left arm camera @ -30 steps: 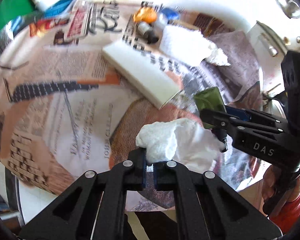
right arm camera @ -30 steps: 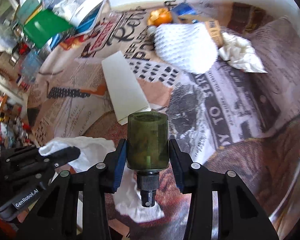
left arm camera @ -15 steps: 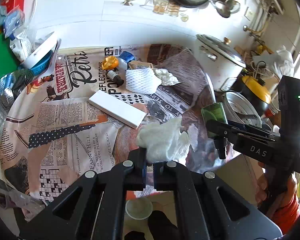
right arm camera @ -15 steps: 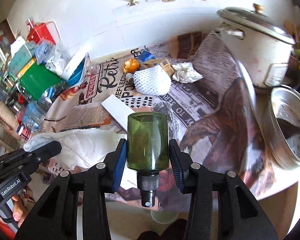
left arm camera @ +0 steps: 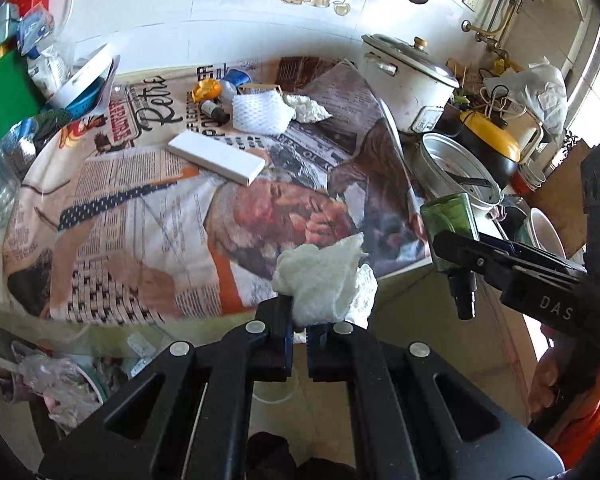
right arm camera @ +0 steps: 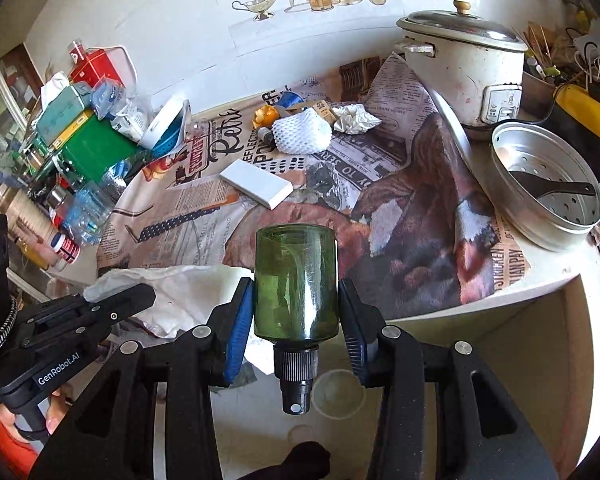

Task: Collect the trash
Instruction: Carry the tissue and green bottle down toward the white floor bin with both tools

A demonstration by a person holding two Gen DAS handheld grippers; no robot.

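Note:
My left gripper (left arm camera: 297, 322) is shut on a crumpled white paper towel (left arm camera: 326, 278), held beyond the counter's front edge, above the floor. My right gripper (right arm camera: 296, 312) is shut on a green glass spray bottle (right arm camera: 295, 280), nozzle toward the camera; the bottle also shows in the left wrist view (left arm camera: 452, 220). The towel shows in the right wrist view (right arm camera: 180, 292), with the left gripper (right arm camera: 100, 312) at lower left. On the newspaper-covered counter (right arm camera: 420, 208) lie a white flat box (right arm camera: 256, 184), a white foam net (right arm camera: 300, 132), a crumpled tissue (right arm camera: 356, 118), an orange peel (right arm camera: 266, 114) and a small dark bottle (left arm camera: 214, 110).
A white rice cooker (right arm camera: 464, 64) and a metal steamer pot (right arm camera: 548, 192) stand at the right. Green box (right arm camera: 88, 148), plastic bottles (right arm camera: 88, 208) and clutter fill the left. A bag with rubbish (left arm camera: 60, 376) hangs below the counter's left. A round cup (right arm camera: 334, 394) sits on the floor.
Both grippers have pulled back and up from the counter with the towel and the bottle; the counter's front edge and the floor have come into view.

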